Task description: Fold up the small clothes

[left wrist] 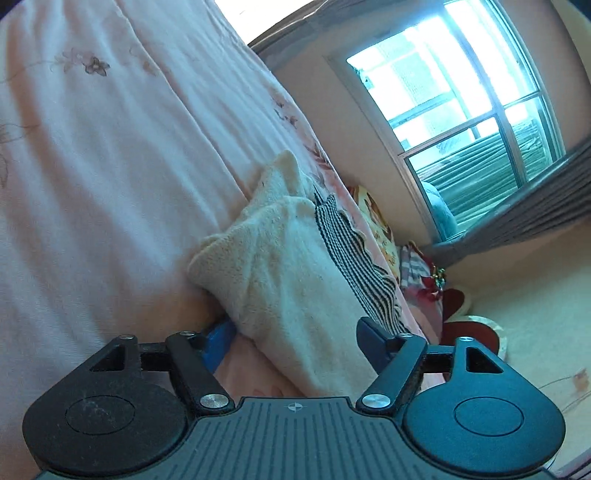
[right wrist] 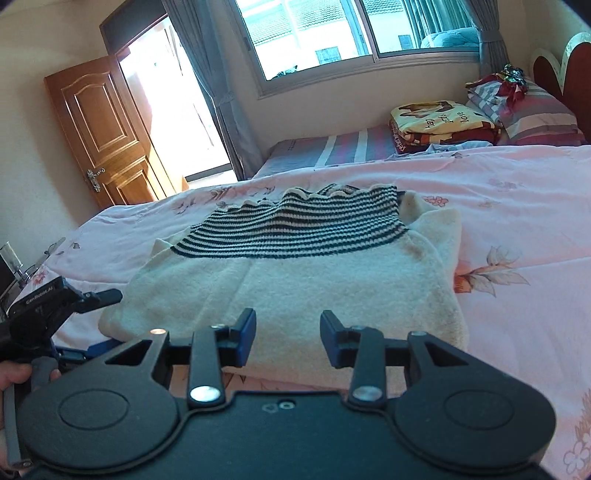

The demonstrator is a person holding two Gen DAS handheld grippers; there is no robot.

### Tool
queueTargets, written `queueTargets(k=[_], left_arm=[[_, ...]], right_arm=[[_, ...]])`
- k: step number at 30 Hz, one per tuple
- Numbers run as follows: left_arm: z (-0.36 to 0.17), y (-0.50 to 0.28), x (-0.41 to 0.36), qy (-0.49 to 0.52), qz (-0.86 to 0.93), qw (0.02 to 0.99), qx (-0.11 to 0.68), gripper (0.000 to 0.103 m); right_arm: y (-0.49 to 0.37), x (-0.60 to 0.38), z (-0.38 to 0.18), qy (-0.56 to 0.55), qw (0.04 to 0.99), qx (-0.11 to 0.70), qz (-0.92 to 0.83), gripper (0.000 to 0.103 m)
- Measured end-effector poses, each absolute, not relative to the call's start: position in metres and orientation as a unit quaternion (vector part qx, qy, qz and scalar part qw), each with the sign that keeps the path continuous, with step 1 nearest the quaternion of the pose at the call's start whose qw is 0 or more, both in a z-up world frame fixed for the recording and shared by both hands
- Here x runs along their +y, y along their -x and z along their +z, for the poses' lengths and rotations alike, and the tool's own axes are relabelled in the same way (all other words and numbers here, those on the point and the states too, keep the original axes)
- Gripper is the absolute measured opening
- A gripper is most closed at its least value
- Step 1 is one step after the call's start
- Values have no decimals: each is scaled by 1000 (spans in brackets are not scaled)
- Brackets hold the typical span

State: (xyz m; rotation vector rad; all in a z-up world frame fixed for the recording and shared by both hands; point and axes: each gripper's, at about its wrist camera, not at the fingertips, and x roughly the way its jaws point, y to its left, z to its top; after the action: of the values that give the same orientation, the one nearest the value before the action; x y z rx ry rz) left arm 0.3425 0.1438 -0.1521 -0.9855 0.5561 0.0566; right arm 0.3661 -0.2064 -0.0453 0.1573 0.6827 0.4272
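Lying spread on the pink bedspread (right wrist: 517, 229) is the small sweater (right wrist: 295, 280), cream in the body with a black-and-white striped band (right wrist: 295, 225) at the far end, toward twelve o'clock from where the person is standing. Its side parts are looking already turned in, so it is sitting as a compact block rather than flat and wide, which I judge is why both tools are coming in at the near edge.

The right gripper (right wrist: 288, 332) is hovering just over that near hem with its jaws standing apart and nothing between them. It is facing straight along the garment, probably so the hem can be lifted toward the stripes.

The left gripper (left wrist: 295, 339) is working from about nine o'clock, low against the bed. Its jaws are spread wide too, and the cream fabric is bulging between them without being pinched; one blue finger (left wrist: 218, 341) is sitting under the sweater's edge, seemingly to scoop it up.

A stack of folded bedding (right wrist: 443, 123) is resting well apart at two o'clock, below the window (right wrist: 332, 33).
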Motion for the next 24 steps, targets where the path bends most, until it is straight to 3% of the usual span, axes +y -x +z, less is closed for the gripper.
queueTargets(k=[2, 4, 6, 8, 9, 10, 24], left_arm=[[-166, -340, 150, 498, 52, 832, 237, 39], [-181, -348, 157, 535, 66, 810, 229, 19], [-188, -360, 156, 543, 56, 809, 220, 17], [-187, -371, 148, 528, 55, 817, 225, 18], [-187, -375, 148, 531, 54, 815, 223, 18], [-187, -377, 147, 530, 58, 815, 227, 19], [-202, -348, 160, 567, 21, 809, 153, 13]], right_arm=[[-371, -199, -48, -72, 916, 334, 208, 39], [-375, -191, -51, -61, 917, 338, 203, 38], [-380, -182, -53, -47, 919, 340, 192, 36], [-386, -171, -57, -36, 921, 341, 183, 21], [-389, -165, -57, -33, 922, 341, 182, 8], [-392, -159, -58, -29, 923, 338, 180, 6], [-423, -121, -74, -10, 917, 354, 181, 6]])
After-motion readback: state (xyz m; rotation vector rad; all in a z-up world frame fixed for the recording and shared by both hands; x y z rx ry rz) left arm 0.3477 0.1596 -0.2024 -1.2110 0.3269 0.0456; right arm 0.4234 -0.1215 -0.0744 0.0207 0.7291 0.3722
